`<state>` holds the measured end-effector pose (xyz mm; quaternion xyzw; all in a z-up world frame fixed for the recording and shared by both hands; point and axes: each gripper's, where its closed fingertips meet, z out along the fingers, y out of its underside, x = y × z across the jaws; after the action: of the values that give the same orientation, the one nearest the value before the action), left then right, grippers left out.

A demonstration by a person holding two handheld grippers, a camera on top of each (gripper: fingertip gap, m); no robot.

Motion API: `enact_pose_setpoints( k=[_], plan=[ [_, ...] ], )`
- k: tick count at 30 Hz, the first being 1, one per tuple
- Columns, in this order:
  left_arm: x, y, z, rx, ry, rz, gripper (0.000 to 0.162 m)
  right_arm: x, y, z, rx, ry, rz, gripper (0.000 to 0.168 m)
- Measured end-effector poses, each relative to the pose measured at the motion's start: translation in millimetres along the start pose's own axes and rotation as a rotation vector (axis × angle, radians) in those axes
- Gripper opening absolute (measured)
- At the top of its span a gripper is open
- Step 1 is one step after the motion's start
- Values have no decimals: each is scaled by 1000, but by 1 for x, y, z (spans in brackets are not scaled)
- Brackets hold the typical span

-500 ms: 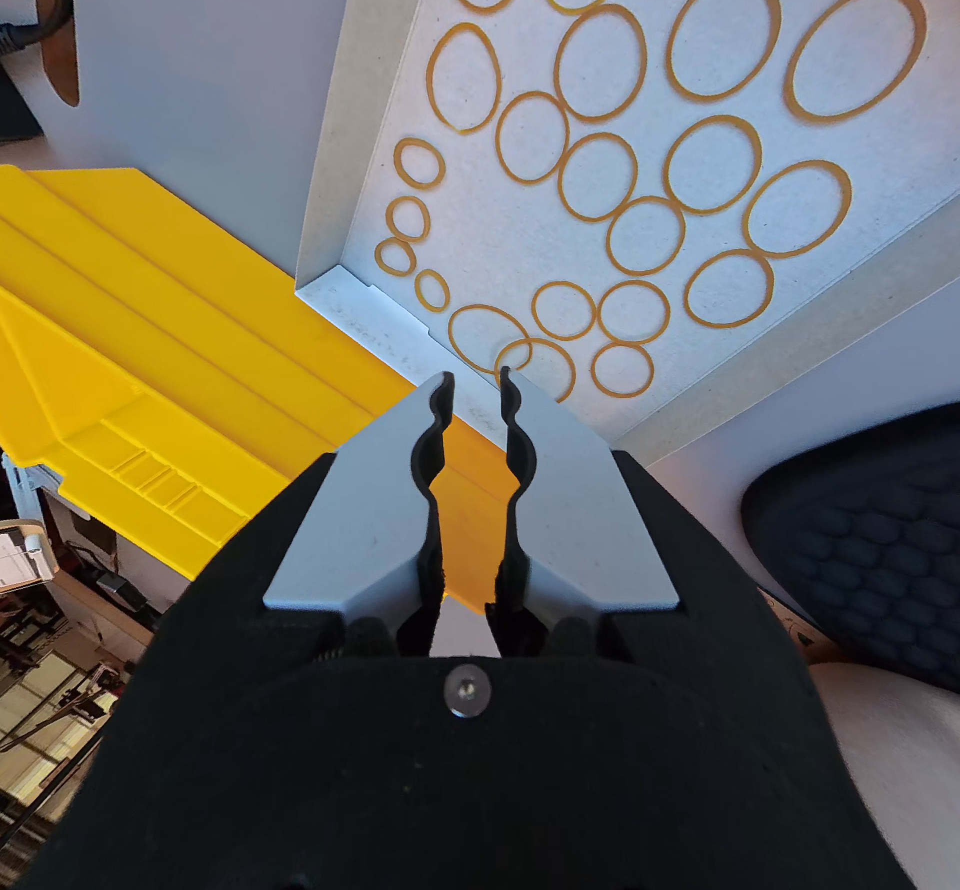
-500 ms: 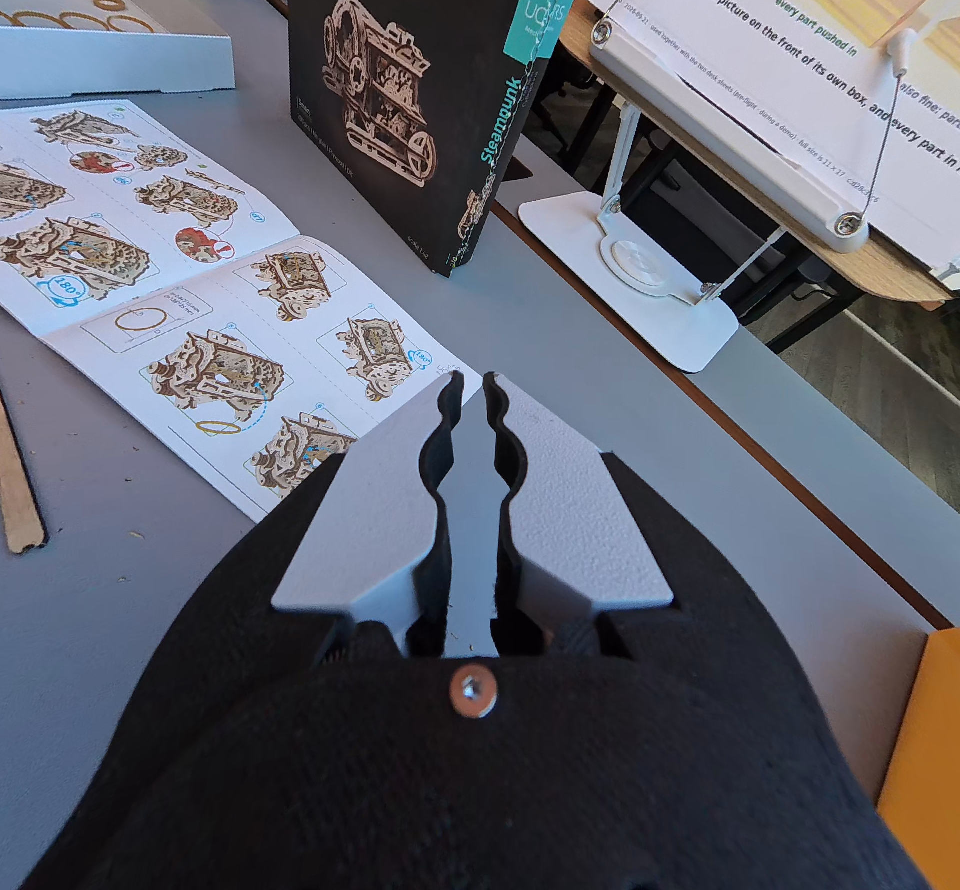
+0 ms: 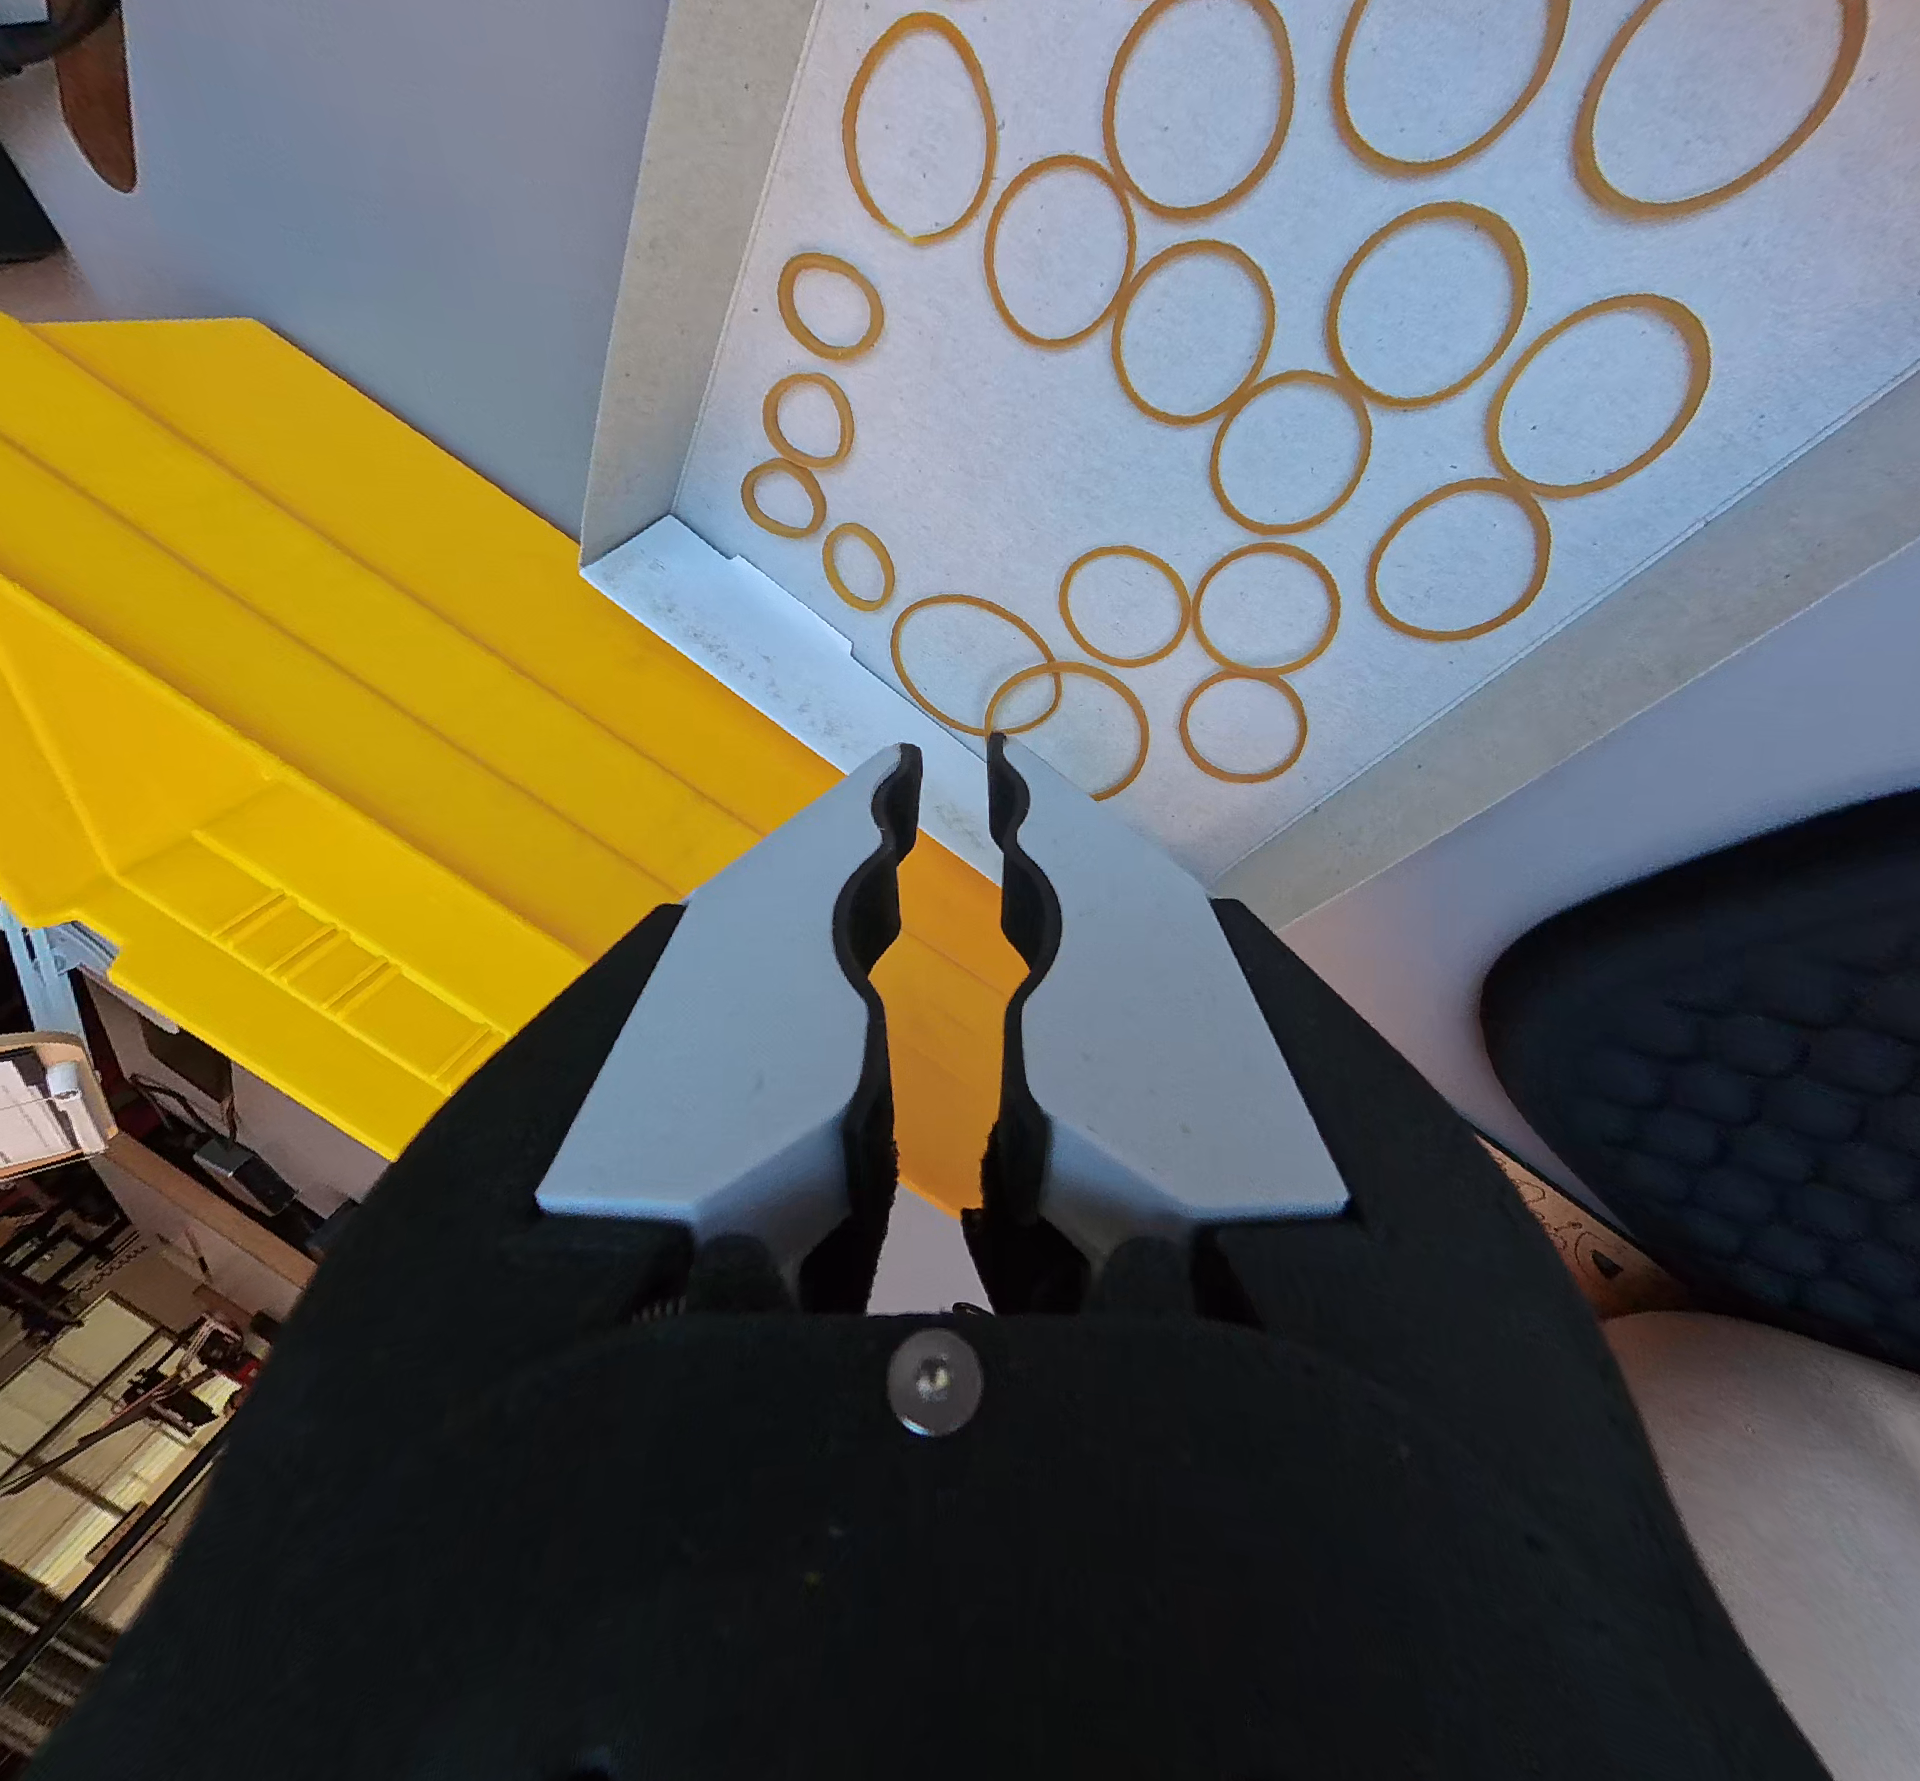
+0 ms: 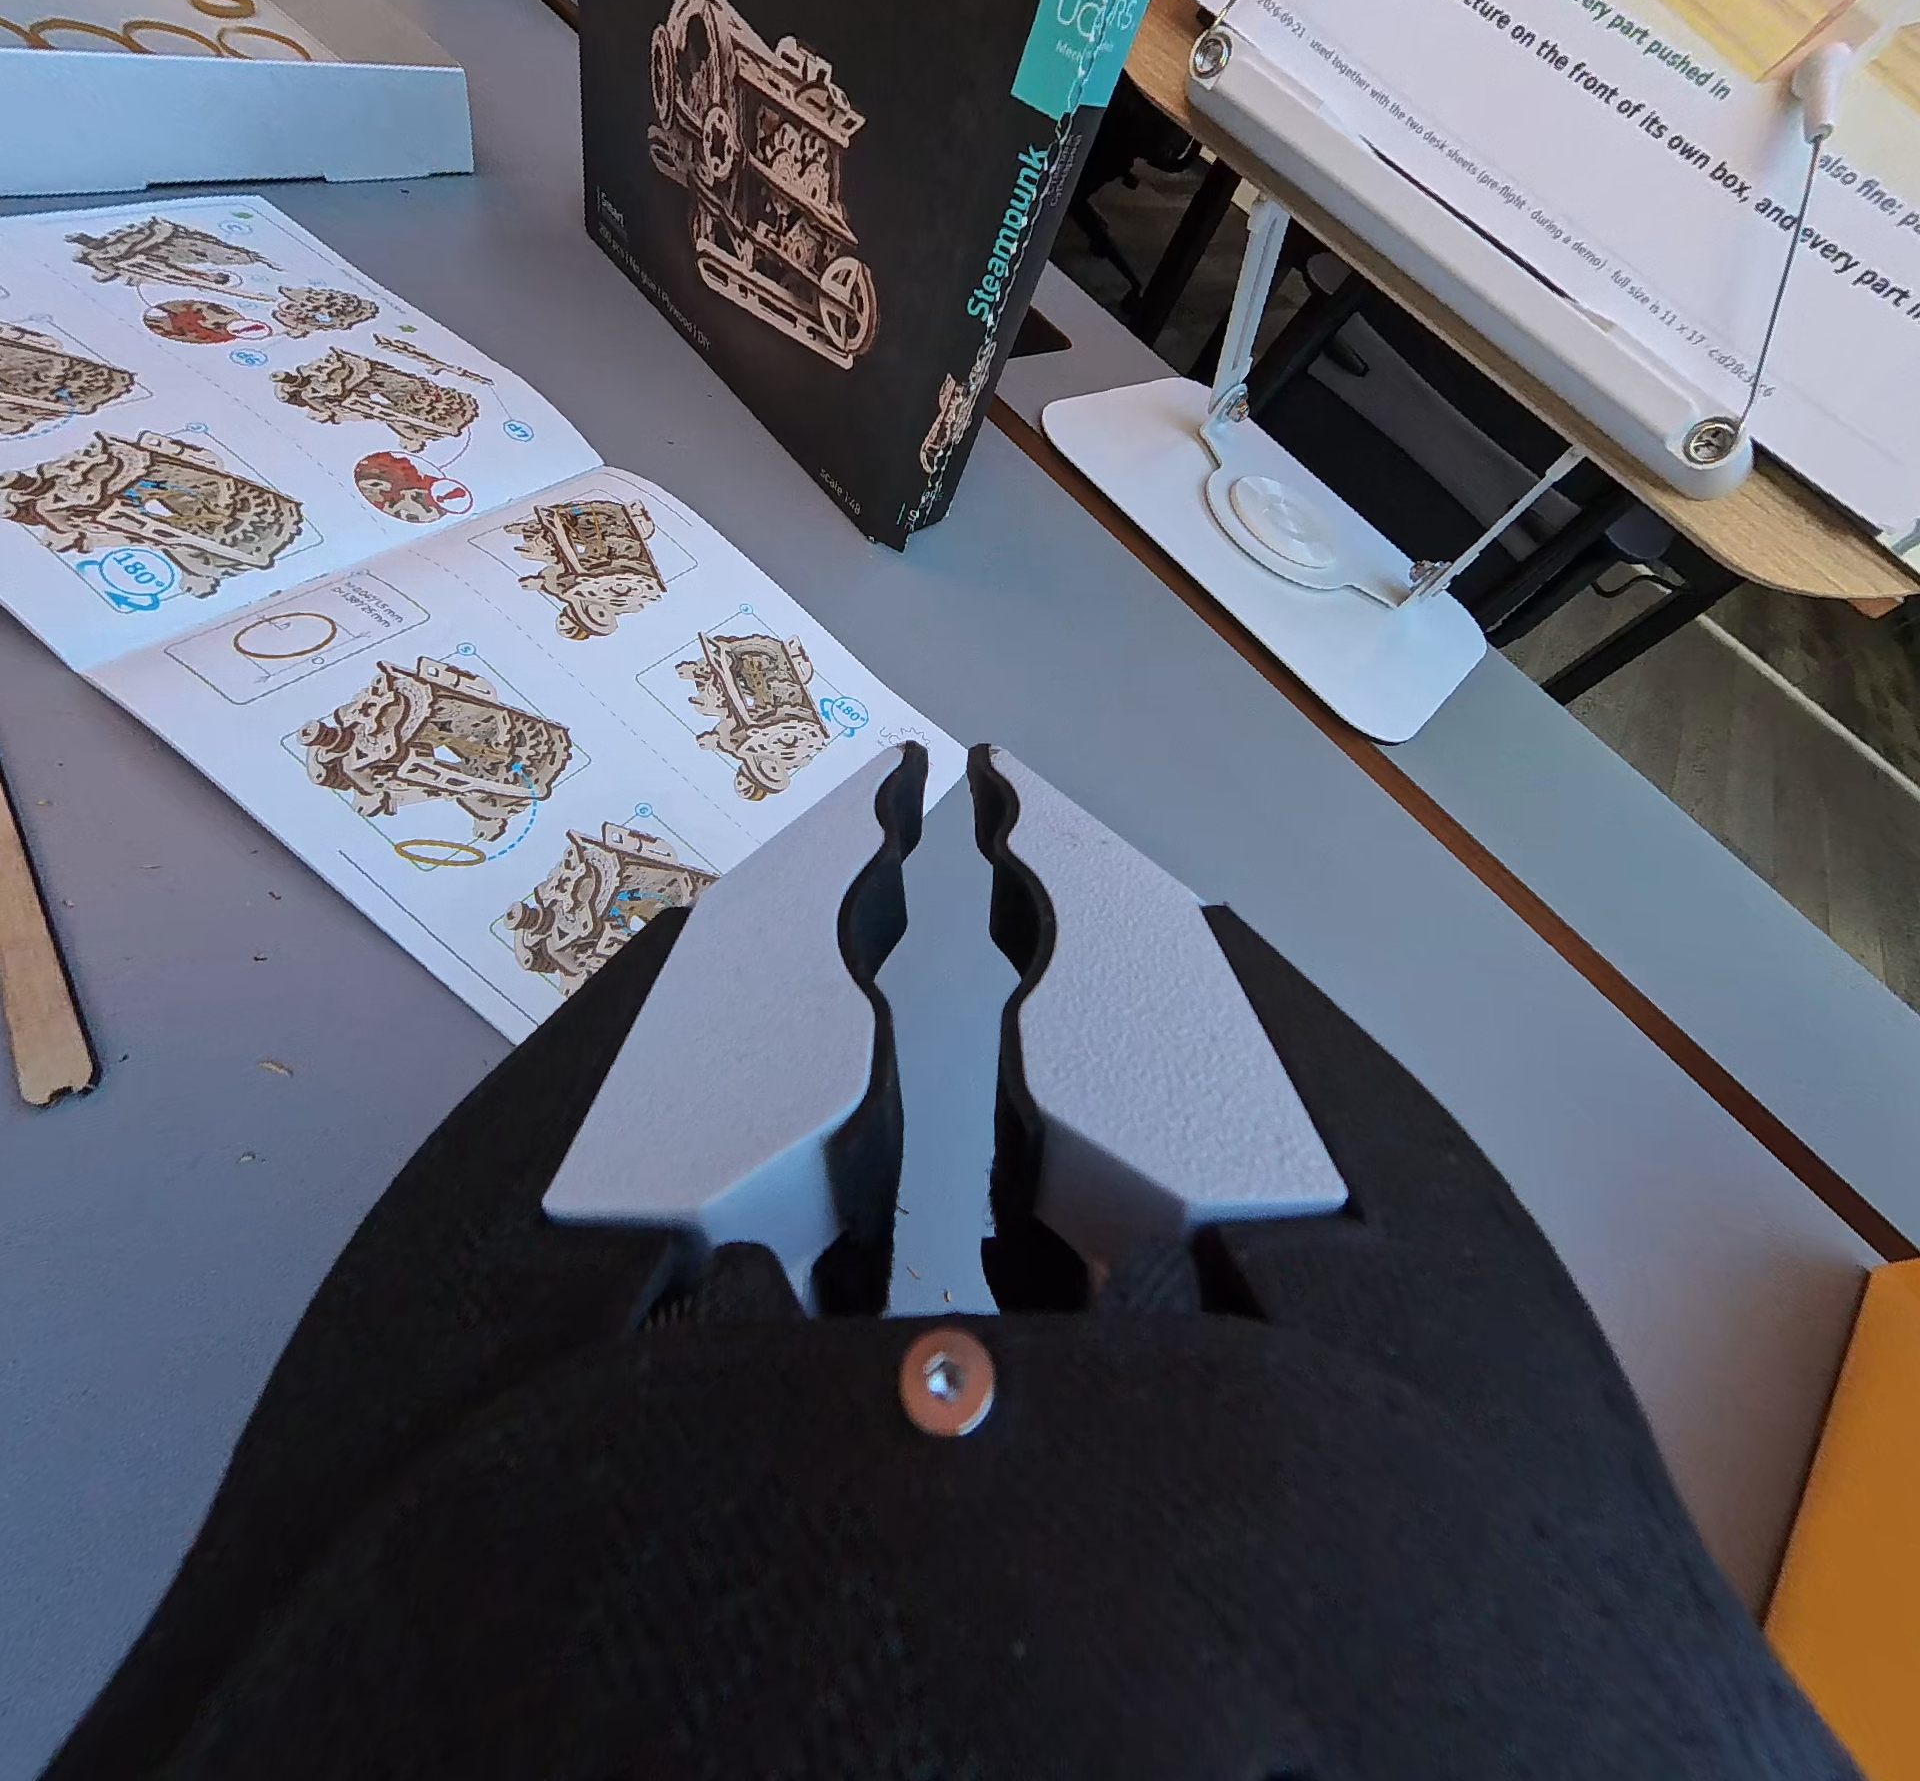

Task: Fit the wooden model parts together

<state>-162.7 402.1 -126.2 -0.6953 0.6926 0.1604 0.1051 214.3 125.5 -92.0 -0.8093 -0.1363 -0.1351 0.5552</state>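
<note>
My left gripper is empty, its jaws a narrow gap apart, over the near corner of a shallow white cardboard tray. Several tan rubber bands lie flat in the tray, and two overlap just beyond my fingertips. My right gripper is also empty with a narrow gap, held above the grey table at the edge of an open instruction booklet. A thin wooden strip lies at the far left. The black model box stands upright behind the booklet.
A yellow plastic bin lies left of the tray, and a black mesh seat is at the right. In the right wrist view, the tray sits at the back left, a white document stand at the table's right edge, and an orange-yellow object at the lower right. The tips of one gripper are about 45 cm away from the tips of the other.
The left gripper's jaws have drawn slightly closer together. The right gripper and everything else in both views have stayed in place.
</note>
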Motion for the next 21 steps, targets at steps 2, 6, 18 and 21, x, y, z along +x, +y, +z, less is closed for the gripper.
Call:
enact_pose_setpoints(
  k=[2,6,18,21],
  plan=[
    [0,0,0,0,0,0,11,0,0,0,0,-3,6,8],
    [2,0,0,-2,6,7,10,0,1,0,-1,-5,9,8],
    [30,-19,-7,103,139,92,18,-1,0,0,-1,-8,4,8],
    [26,-19,-7,102,126,81,25,-2,0,0,-2,-10,4,8]
  ],
)
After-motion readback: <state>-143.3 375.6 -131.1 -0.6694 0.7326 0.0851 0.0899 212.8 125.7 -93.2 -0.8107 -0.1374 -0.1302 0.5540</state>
